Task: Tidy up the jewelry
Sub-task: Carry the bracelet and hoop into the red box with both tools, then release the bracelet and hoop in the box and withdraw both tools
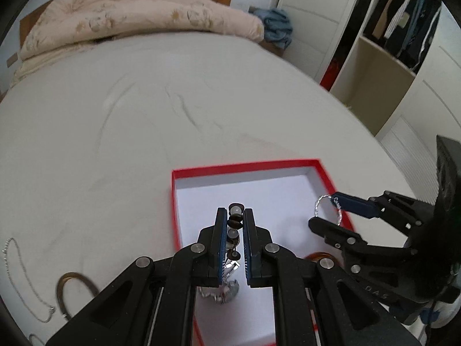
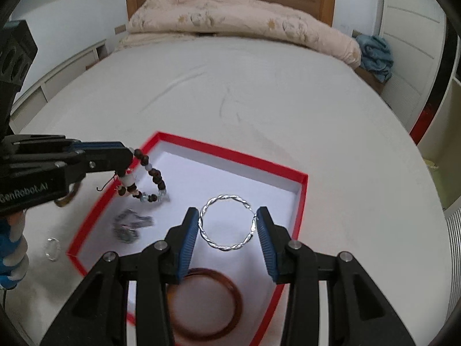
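Observation:
A shallow red box (image 1: 322, 170) with a white inside lies on the bed; it also shows in the right wrist view (image 2: 230, 151). My left gripper (image 1: 234, 216) is shut on a bead bracelet (image 1: 234, 225) of brown and clear beads, held over the box; the bracelet (image 2: 149, 173) hangs from it in the right wrist view. My right gripper (image 2: 227, 216) is shut on a twisted silver bangle (image 2: 227, 222), held across its width above the box; the bangle (image 1: 328, 209) also shows in the left wrist view. A silver jewelry piece (image 2: 129, 225) and an amber bangle (image 2: 207, 302) lie in the box.
On the sheet left of the box lie a silver chain (image 1: 26, 282) and a brown bangle (image 1: 75, 291). A clear ring (image 2: 52, 248) lies beside the box. A folded quilt (image 1: 138, 17) lies by the headboard. An open wardrobe (image 1: 403, 28) stands to the right.

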Demonstrator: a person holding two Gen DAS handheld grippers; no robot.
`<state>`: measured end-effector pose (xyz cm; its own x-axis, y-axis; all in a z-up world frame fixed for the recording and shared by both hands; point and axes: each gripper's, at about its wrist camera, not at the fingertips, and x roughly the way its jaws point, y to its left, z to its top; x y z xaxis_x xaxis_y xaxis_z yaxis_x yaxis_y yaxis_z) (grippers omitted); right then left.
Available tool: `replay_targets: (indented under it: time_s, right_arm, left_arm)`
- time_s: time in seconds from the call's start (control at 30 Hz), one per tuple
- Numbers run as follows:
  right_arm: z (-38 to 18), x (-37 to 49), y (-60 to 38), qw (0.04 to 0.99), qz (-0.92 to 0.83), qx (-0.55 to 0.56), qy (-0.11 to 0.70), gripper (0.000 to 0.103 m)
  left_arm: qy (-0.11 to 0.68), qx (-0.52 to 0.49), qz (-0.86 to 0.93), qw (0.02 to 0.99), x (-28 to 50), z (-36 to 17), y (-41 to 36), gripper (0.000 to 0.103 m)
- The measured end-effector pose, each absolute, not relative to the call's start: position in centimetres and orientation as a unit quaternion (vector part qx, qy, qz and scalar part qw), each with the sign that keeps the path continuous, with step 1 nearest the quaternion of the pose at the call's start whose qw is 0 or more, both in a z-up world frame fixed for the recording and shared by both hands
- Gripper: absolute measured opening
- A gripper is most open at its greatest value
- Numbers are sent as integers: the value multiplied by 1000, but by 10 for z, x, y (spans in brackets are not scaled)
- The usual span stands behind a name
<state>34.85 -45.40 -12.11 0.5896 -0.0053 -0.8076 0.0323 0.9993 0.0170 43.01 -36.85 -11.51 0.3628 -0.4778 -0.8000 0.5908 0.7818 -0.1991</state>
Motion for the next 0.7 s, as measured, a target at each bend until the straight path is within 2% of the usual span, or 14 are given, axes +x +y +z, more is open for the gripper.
replay_targets:
  time_s: [0.37,0.53,0.6,0.63,0.7]
  right_arm:
    - [-166,377,-455,855,28,-40,517,41]
    - [-167,376,-455,854,21,-49,518,41]
    - [-164,375,-456,854,16,-50,518,43]
    - [-161,373,-456,854,14,-52,518,47]
    - [-155,370,-455,855,11,-53,515,48]
  left_arm:
    - [496,99,-302,808,442,-169,-377,12]
    - [490,93,-304,812,437,-164,-372,14]
    - [490,84,-302,813,439,-160,-366,20]
    - [490,78,-304,813,439,-157,-363,20]
    - [486,67,-309,815,437,-145,-354,24]
